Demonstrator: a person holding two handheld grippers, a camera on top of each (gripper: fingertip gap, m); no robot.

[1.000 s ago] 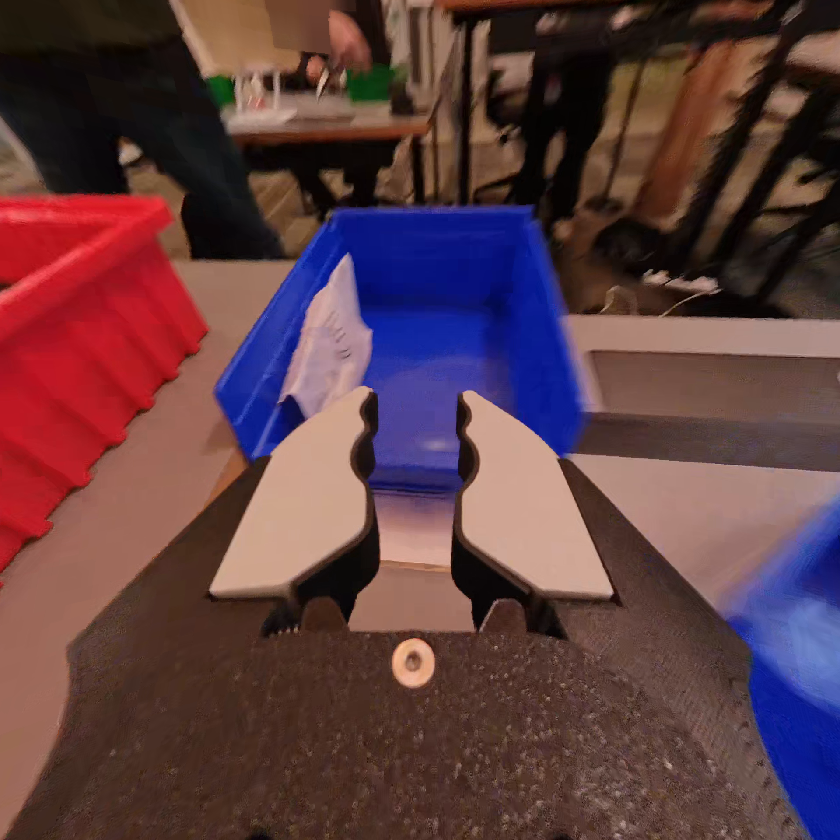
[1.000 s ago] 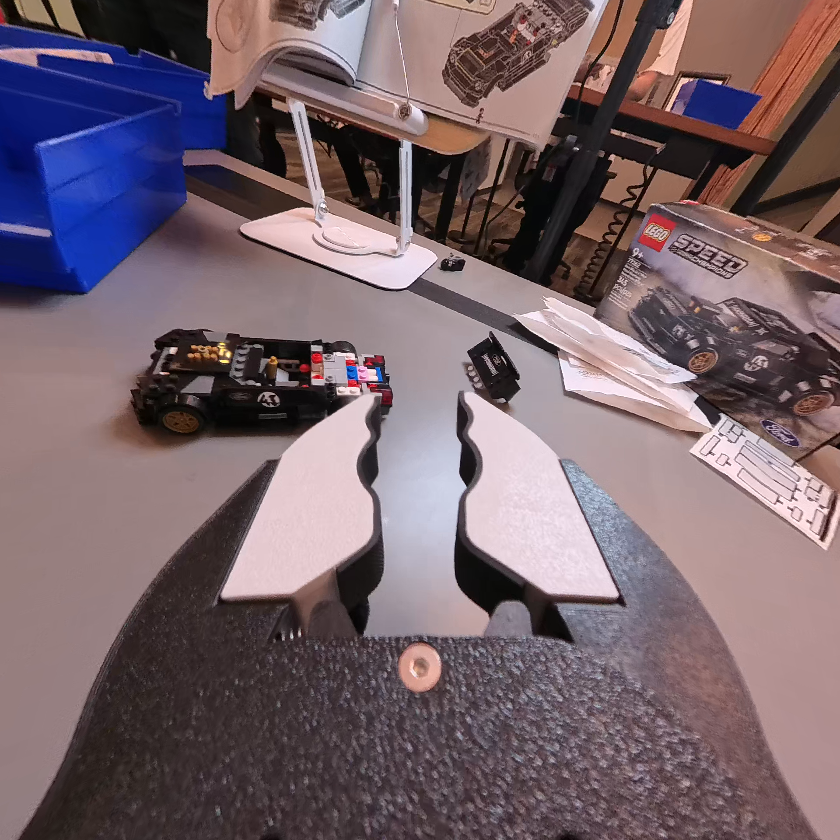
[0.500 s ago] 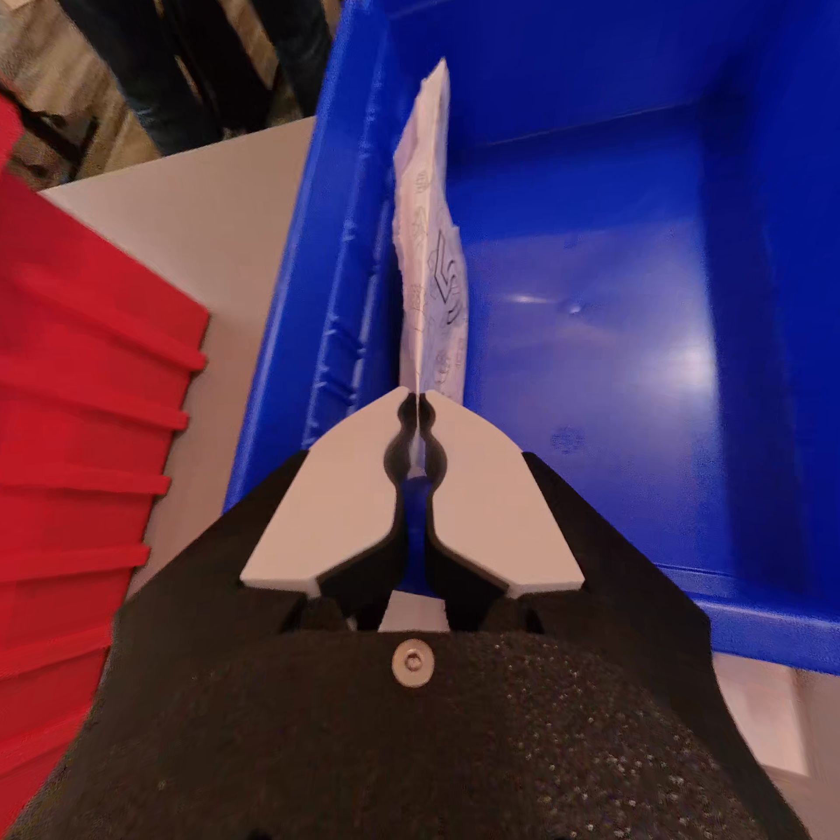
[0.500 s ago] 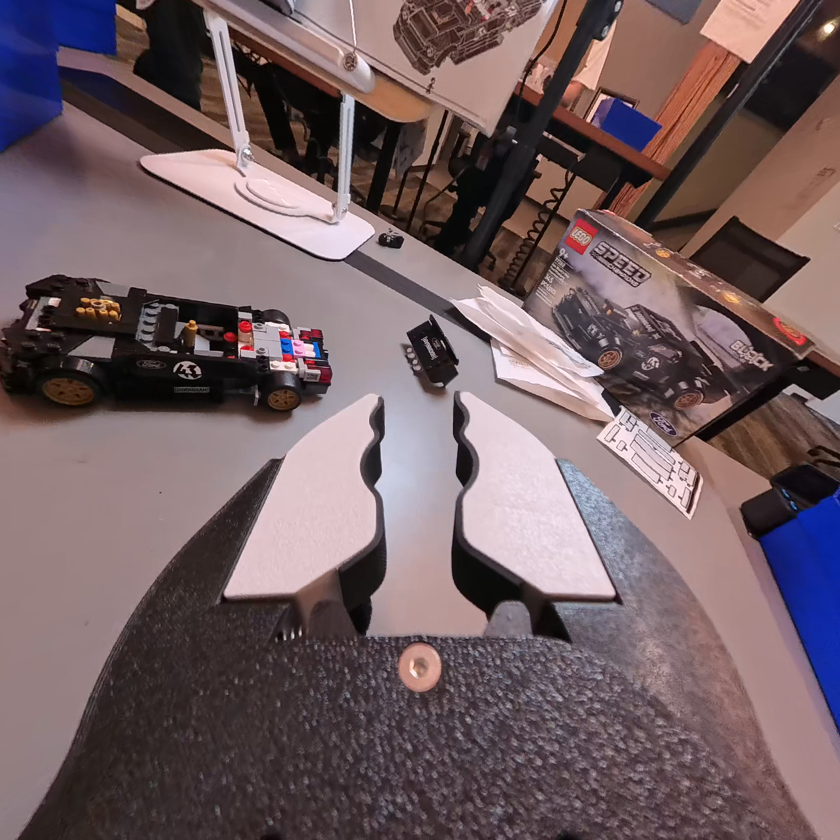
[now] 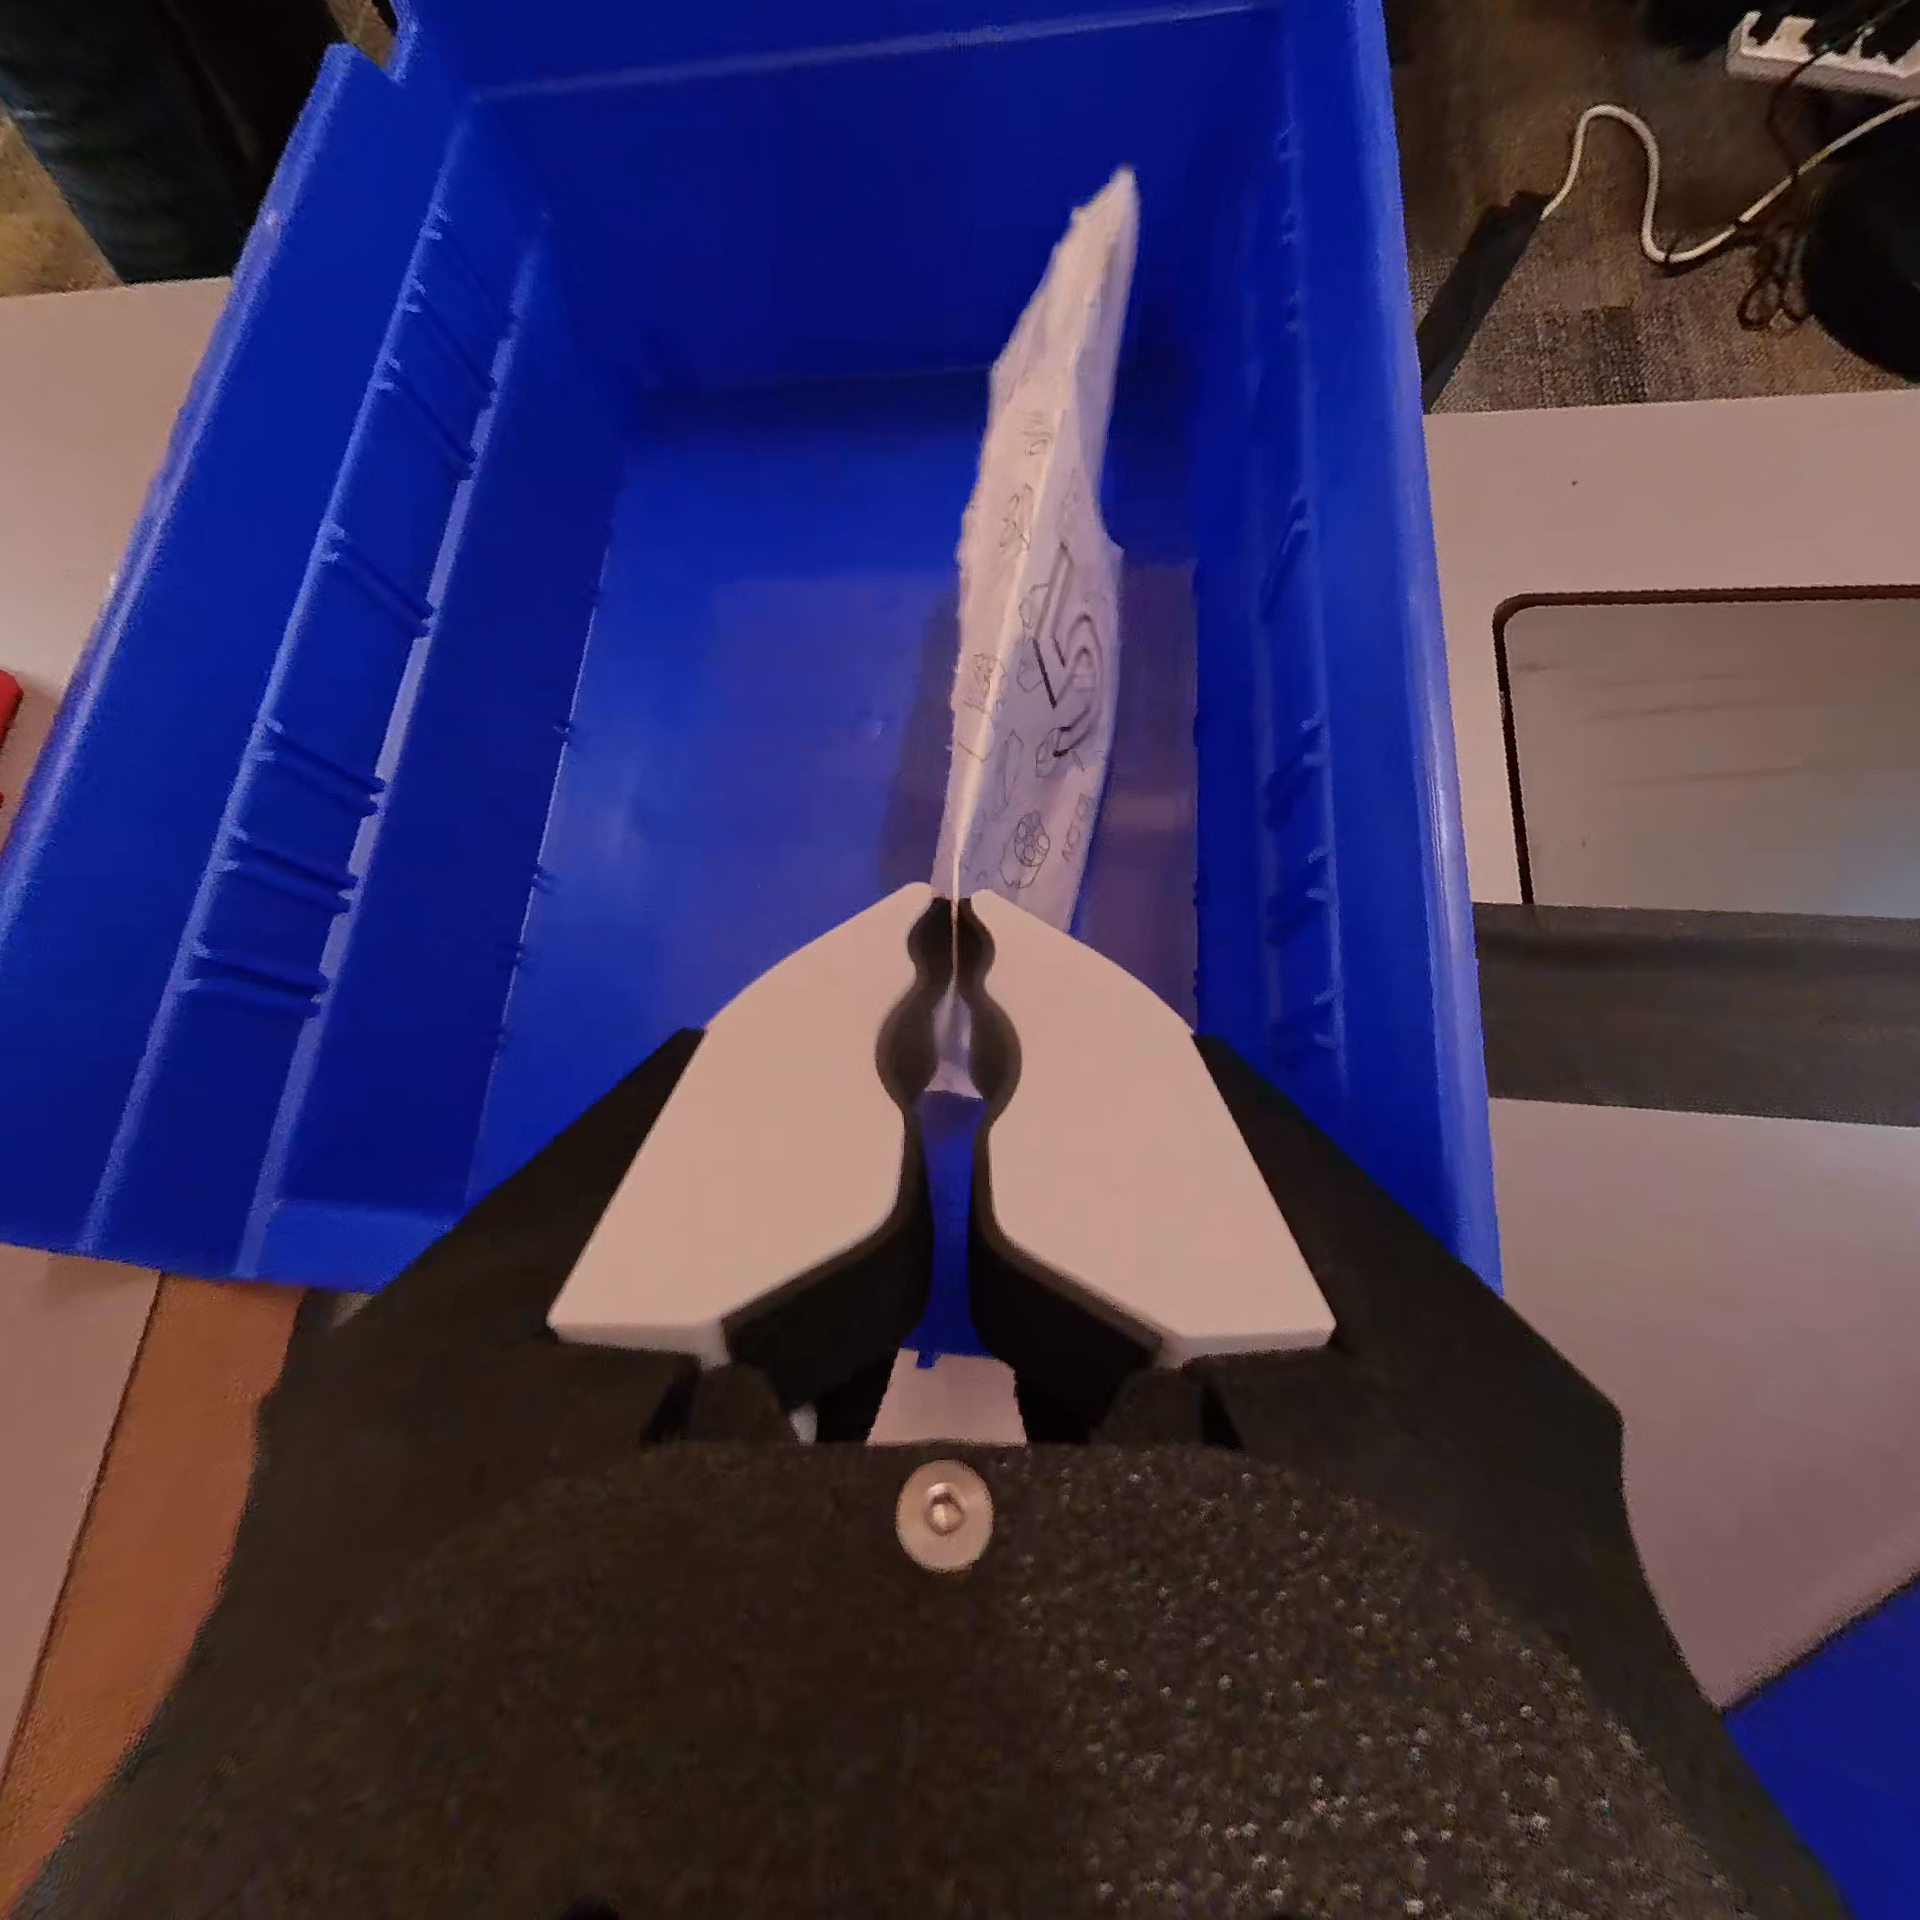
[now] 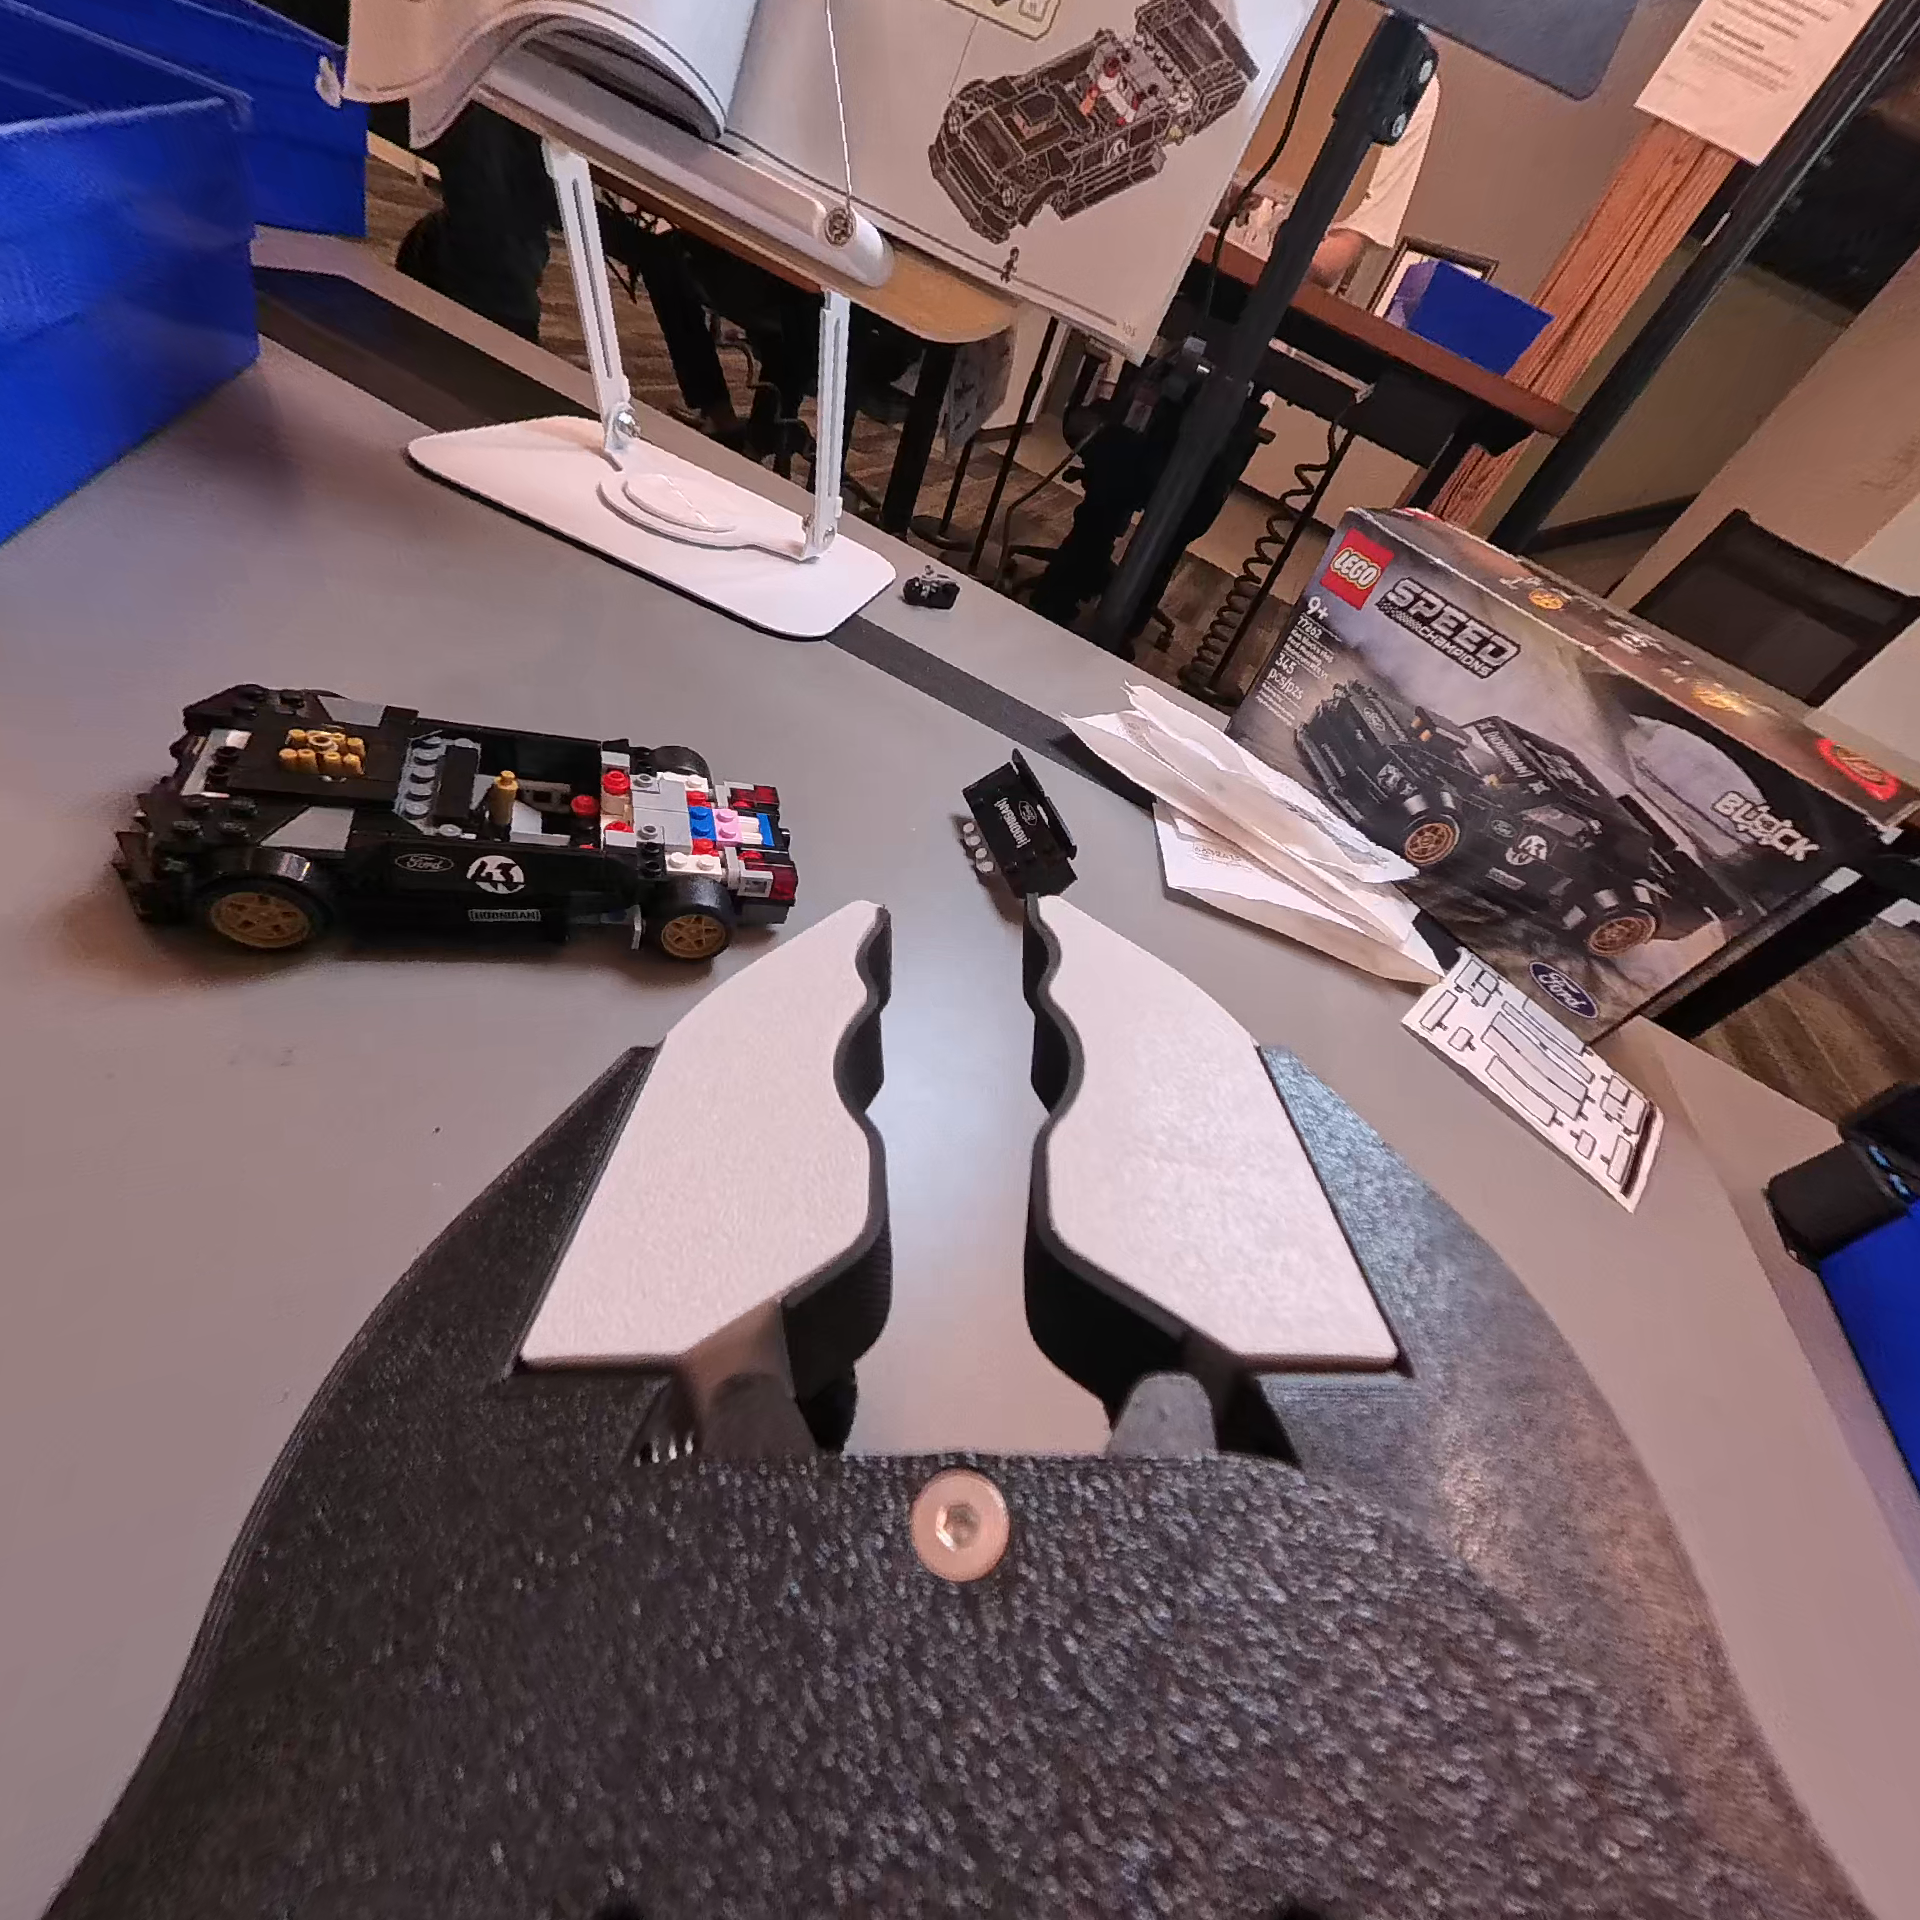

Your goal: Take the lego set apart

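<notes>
White bag (image 5: 1044,582) — formerly by bin's (image 5: 312,644) left wall (now right) — in left gripper (image 5: 952,914)

Left claw (image 5: 953,914), right claw (image 6: 956,914): grey wavy-edged fingers, black textured body, silver screw.

We see the right gripper (image 6: 958,914) hovering over the grey table (image 6: 312,1091), jaws apart, nothing between them. The black lego car (image 6: 447,831) sits ahead-left, roof off. A loose black lego piece (image 6: 1018,831) lies just past the right fingertip. Paper bags (image 6: 1236,821), set box (image 6: 1579,748) and sticker sheet (image 6: 1538,1070) are right; white book stand (image 6: 665,509) behind.
</notes>
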